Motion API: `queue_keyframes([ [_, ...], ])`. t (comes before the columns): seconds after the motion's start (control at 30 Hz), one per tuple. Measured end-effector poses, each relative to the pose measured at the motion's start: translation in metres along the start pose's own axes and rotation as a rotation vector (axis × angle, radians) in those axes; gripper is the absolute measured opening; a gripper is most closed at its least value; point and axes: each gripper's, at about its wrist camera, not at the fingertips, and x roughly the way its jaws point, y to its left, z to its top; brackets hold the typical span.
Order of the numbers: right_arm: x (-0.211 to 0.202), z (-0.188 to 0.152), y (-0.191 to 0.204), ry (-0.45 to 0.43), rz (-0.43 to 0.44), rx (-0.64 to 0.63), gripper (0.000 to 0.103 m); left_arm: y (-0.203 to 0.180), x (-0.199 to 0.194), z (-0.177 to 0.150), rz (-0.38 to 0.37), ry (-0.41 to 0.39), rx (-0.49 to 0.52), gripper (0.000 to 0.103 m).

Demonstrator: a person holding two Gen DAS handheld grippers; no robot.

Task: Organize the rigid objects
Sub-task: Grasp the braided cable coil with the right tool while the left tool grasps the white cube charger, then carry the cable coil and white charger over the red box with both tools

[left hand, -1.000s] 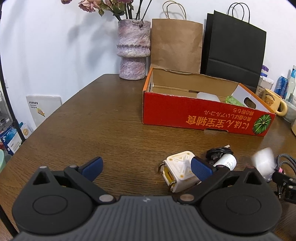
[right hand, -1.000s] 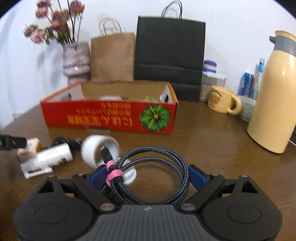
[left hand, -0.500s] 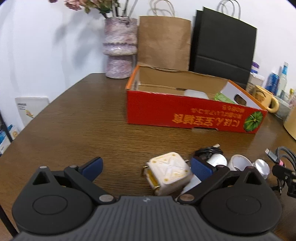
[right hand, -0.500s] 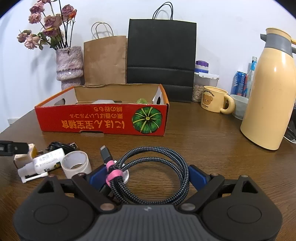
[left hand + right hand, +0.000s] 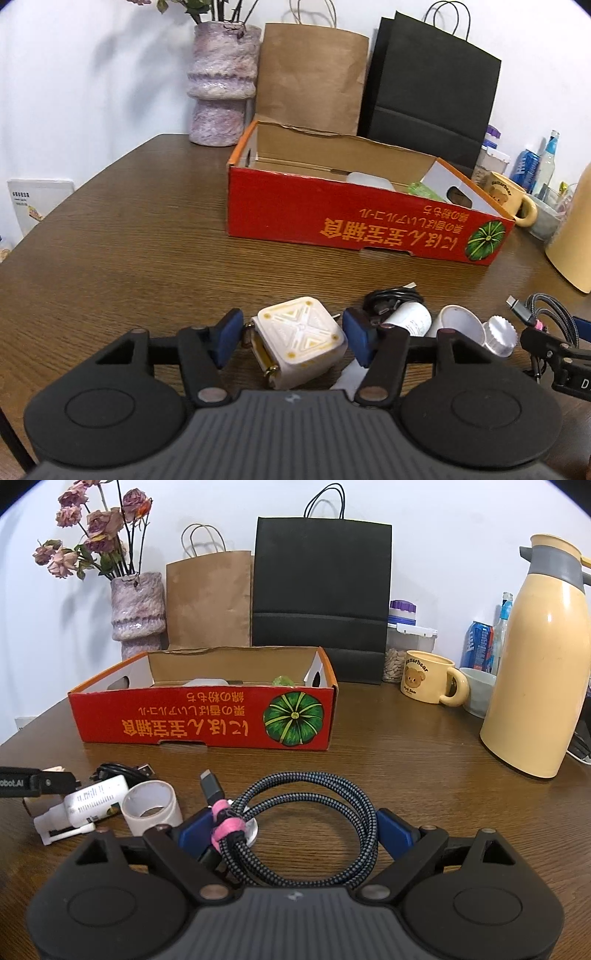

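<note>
A white cube charger (image 5: 299,328) lies on the brown table (image 5: 147,258) between the blue pads of my left gripper (image 5: 293,334). Its jaws are closing, and both pads stand against the cube's sides. My right gripper (image 5: 295,830) is shut on a coiled braided cable (image 5: 317,782) with a pink tie. Beside the cube lie a white bottle (image 5: 408,321), a white ring (image 5: 460,323), a ridged cap (image 5: 500,334) and a black cable (image 5: 391,297). The open red cardboard box (image 5: 369,229) stands beyond them, with a white item and a green item inside.
Behind the box stand a purple vase (image 5: 221,81), a brown paper bag (image 5: 310,77) and a black bag (image 5: 428,92). At the right are a bear mug (image 5: 428,681), a tall cream thermos (image 5: 535,664), a jar and drink cans.
The left jaws have come in from wide open to the cube's sides, and that view has shifted left. The white ring and cap have come to rest by the bottle.
</note>
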Motion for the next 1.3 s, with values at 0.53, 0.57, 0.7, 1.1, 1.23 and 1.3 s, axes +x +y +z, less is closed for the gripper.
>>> queue_keyframes([
  [0.53,-0.004,0.001,0.000,-0.042,0.004,0.006,0.092,0.000,-0.029,0.004,0.054,-0.106,0.001,0.061],
  [0.57,-0.005,0.001,0.000,-0.046,0.004,0.005,0.092,0.000,-0.031,0.005,0.055,-0.113,-0.002,0.060],
  [0.7,-0.009,0.005,0.002,-0.069,0.014,-0.002,0.092,-0.002,-0.039,0.011,0.049,-0.130,-0.009,0.060],
  [1.1,-0.017,0.036,0.014,-0.131,0.062,-0.008,0.092,-0.016,-0.054,0.049,0.017,-0.190,-0.027,0.060],
  [1.23,-0.017,0.053,0.019,-0.164,0.066,-0.016,0.092,-0.023,-0.054,0.065,0.010,-0.217,-0.032,0.060],
  [1.3,-0.015,0.061,0.022,-0.180,0.078,-0.017,0.092,-0.026,-0.052,0.072,0.006,-0.228,-0.034,0.060],
])
